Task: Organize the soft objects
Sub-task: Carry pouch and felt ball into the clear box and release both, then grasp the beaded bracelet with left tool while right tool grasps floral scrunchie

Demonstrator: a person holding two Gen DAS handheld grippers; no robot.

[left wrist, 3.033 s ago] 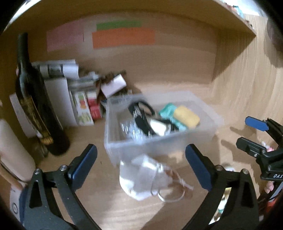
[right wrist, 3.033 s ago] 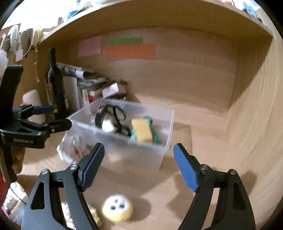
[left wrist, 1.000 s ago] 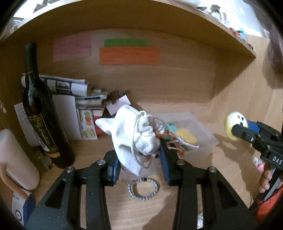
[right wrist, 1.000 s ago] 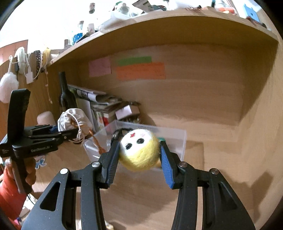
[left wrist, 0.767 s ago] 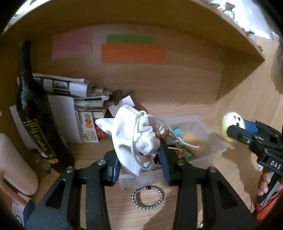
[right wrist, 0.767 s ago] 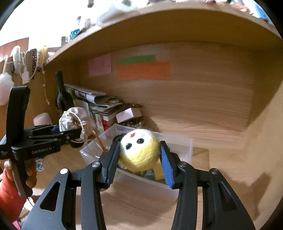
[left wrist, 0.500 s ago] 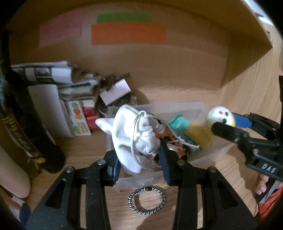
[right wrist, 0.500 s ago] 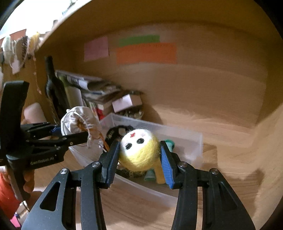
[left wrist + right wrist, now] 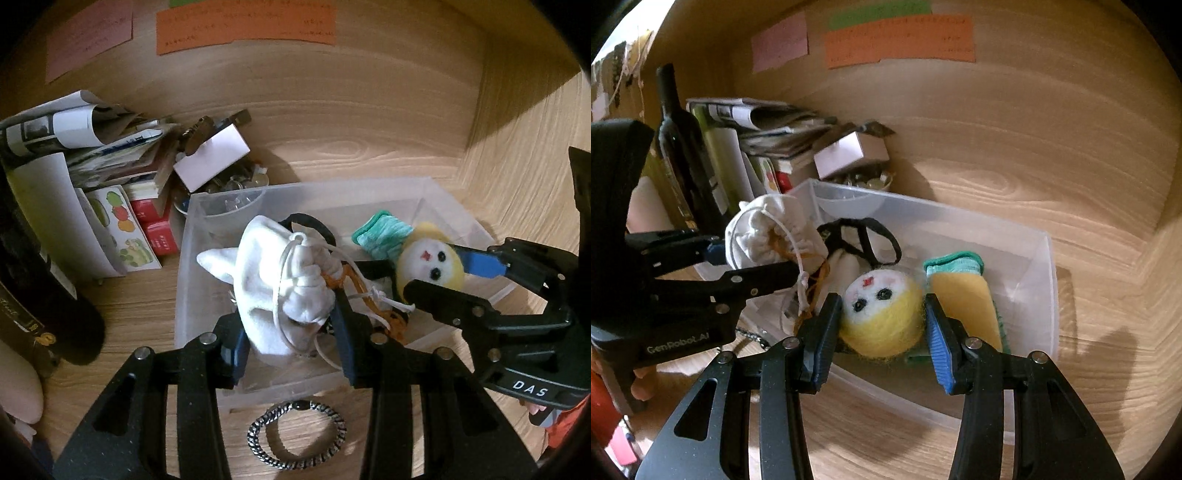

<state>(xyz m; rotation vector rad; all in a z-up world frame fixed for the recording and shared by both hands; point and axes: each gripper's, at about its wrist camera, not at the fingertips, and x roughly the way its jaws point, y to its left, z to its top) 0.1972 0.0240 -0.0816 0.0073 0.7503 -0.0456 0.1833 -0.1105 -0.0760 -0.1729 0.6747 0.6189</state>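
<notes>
The left gripper [image 9: 291, 328] is clamped on a white drawstring cloth pouch [image 9: 280, 284], which sits between its blue pads above the near left part of a clear plastic storage bin [image 9: 458, 214]. The right gripper [image 9: 882, 325] is closed on a round yellow felt ball with a white face [image 9: 882, 310], held over the bin's middle, just beside the pouch. Inside the bin lie a yellow sponge with a teal edge [image 9: 964, 299] and a black strap [image 9: 868, 236]. A black-and-white braided bracelet [image 9: 295, 435] lies on the wooden shelf [image 9: 140, 295] just in front of the bin, below the left gripper.
</notes>
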